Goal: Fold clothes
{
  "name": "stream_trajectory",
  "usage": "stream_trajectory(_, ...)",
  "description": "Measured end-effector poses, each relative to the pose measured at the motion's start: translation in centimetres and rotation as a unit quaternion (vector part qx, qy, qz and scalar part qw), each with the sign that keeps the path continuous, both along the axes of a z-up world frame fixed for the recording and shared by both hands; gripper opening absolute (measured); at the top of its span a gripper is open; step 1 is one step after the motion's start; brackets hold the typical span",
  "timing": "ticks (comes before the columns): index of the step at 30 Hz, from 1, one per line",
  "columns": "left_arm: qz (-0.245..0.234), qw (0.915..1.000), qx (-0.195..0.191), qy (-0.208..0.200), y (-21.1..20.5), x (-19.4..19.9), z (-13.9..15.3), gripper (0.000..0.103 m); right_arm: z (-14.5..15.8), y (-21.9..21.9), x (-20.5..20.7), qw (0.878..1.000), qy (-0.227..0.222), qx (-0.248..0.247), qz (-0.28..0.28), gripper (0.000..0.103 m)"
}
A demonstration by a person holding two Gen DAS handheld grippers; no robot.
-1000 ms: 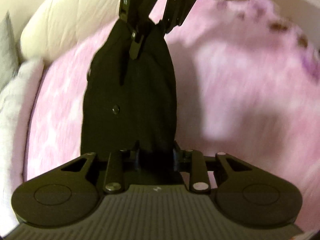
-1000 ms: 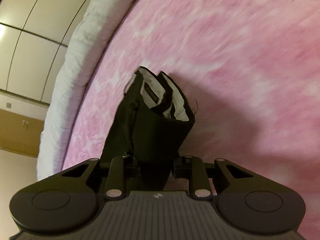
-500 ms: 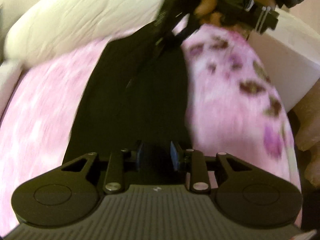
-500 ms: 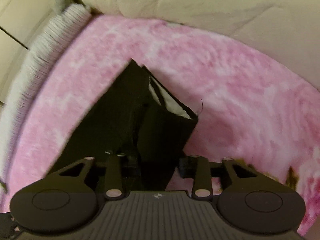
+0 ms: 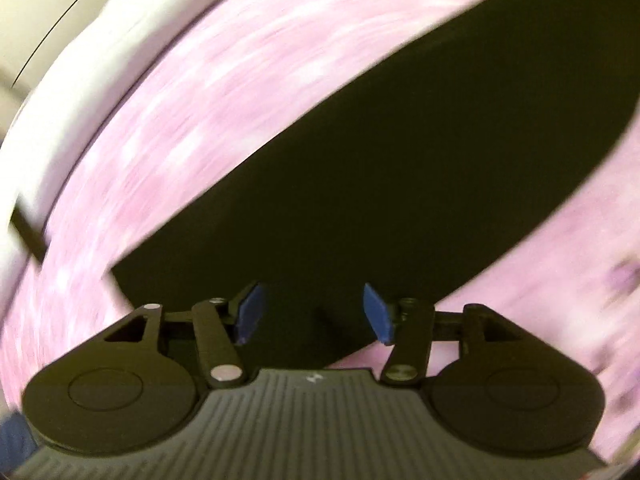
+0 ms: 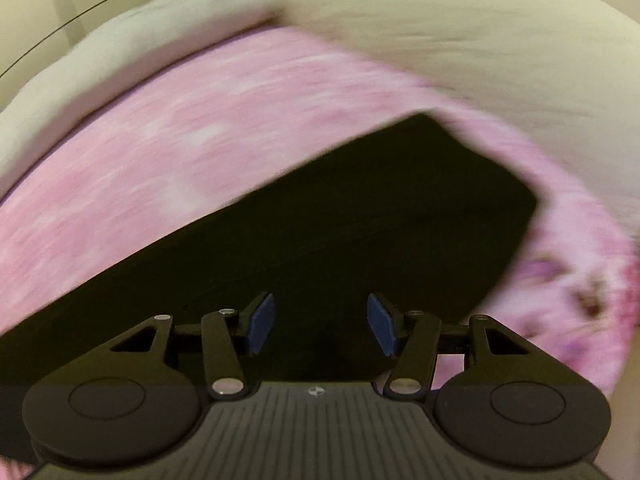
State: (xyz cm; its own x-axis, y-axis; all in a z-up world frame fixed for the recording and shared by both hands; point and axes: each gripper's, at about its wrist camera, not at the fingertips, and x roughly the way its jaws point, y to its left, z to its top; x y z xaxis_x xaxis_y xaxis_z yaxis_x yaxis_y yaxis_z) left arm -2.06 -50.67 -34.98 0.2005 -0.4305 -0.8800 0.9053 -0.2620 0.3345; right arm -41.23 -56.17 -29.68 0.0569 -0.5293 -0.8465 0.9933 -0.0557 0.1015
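A black garment (image 5: 400, 160) lies spread flat on the pink blanket (image 5: 180, 112), running from lower left to upper right in the blurred left wrist view. My left gripper (image 5: 312, 312) hovers over its near end. Its jaws are opening, the blue pads (image 5: 250, 312) stand apart, and only flat cloth shows below the gap. In the right wrist view the same garment (image 6: 360, 220) shows a squared corner at the right. My right gripper (image 6: 322, 322) is open above it, and its pads (image 6: 262, 322) touch nothing.
A cream quilted duvet or pillow (image 6: 460, 28) lies beyond the pink blanket (image 6: 160, 140). A white padded edge (image 5: 80, 68) borders the blanket on the left. A darker floral print (image 6: 588, 296) marks the blanket at the right. A pale wall is in the background.
Both grippers held the black garment up by its edge. They laid it down on the blanket, let go and opened. Both views have swung sideways and are now blurred.
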Motion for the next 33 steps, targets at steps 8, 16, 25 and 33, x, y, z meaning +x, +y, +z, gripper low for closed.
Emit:
stream_trajectory(8,0.113,0.9836,-0.059,0.127,-1.1,19.3,-0.9,0.051,-2.1,6.2,25.5,0.966,-0.001,0.009,0.26,0.056)
stream_trajectory(16,0.094,0.9732,-0.051,0.203,-7.1,23.6,-3.9,0.049,-6.8,8.7,40.4,0.908,0.045,0.026,0.416,0.057)
stream_trajectory(25,0.107,0.9655,-0.058,0.231,-7.3,26.7,-3.6,0.05,-6.8,9.7,42.6,0.914,0.08,0.018,0.397,0.062)
stream_trajectory(33,0.188,0.9311,-0.006,0.313,0.1,30.2,-2.4,0.05,-6.1,16.5,50.3,0.841,0.075,-0.013,0.536,0.065)
